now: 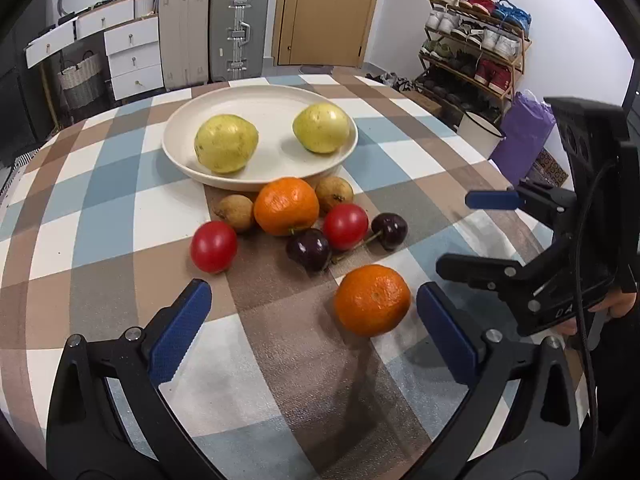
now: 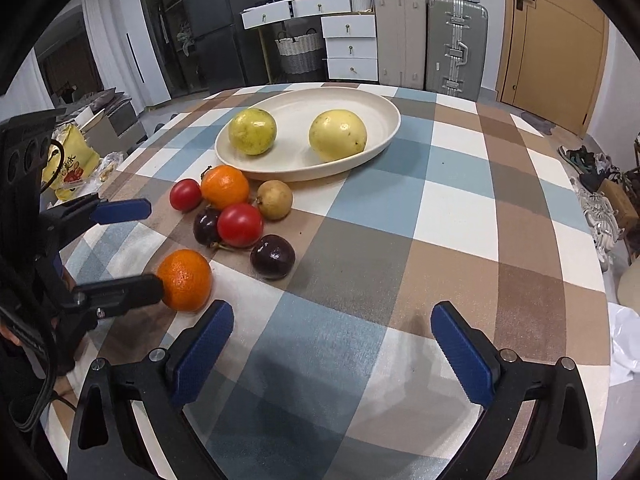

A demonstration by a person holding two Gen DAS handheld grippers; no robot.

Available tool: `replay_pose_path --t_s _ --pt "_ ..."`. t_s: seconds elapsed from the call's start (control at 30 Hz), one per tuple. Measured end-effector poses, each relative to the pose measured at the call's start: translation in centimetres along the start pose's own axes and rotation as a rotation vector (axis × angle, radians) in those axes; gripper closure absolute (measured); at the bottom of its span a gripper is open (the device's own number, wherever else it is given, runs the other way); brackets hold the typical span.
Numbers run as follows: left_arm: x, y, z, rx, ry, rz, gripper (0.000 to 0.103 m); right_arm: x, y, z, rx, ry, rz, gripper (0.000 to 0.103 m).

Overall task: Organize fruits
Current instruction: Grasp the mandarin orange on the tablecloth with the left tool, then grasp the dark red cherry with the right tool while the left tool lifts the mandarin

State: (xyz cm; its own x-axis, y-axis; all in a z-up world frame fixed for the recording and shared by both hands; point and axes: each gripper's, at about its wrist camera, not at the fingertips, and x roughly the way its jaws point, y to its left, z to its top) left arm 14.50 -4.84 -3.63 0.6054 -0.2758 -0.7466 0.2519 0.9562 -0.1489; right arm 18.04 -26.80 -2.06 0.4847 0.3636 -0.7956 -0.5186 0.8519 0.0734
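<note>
Risk lay in the round orange tangerine (image 1: pixel 372 300) rolling off the checked tablecloth (image 1: pixel 120 208); both the left gripper (image 1: pixel 314 312) and the right gripper (image 2: pixel 332 336) gaped wide, empty.

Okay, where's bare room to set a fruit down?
Free: the plate between the two guavas, and its back half; bare cloth right of the pile. Crowded: the table strip in front of the plate, around the orange.
</note>
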Motion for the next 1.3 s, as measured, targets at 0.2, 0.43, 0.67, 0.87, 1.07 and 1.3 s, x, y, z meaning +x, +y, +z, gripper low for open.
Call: replay_pose_path --t_s 0.2,0.43,0.67,0.87,1.07,1.3 --pt "0.4 -0.5 -0.4 0.021 0.021 -0.007 0.001 0.3 0.6 0.3 -0.015 0.0 -0.011 0.006" --pt "0.9 -1.1 -0.7 0.049 0.06 -0.047 0.028 1.5 0.8 0.5 -0.002 0.019 0.013 0.017" --pt "0.5 -1.5 -0.8 0.052 0.044 -0.117 0.062 1.9 1.0 1.0 -0.006 0.021 0.007 0.018" --pt "-0.3 -1.3 -0.6 0.042 0.021 -0.131 0.065 2.3 1.2 1.3 -0.002 0.019 0.01 0.018" --pt "-1.9 0.0 -0.1 0.01 -0.039 -0.118 0.079 2.7 1.7 1.6 -0.006 0.017 0.009 0.019" --pt "-1.7 -0.2 -0.3 0.009 -0.004 -0.128 0.063 2.9 2.3 1.9 -0.024 0.02 0.001 0.019"
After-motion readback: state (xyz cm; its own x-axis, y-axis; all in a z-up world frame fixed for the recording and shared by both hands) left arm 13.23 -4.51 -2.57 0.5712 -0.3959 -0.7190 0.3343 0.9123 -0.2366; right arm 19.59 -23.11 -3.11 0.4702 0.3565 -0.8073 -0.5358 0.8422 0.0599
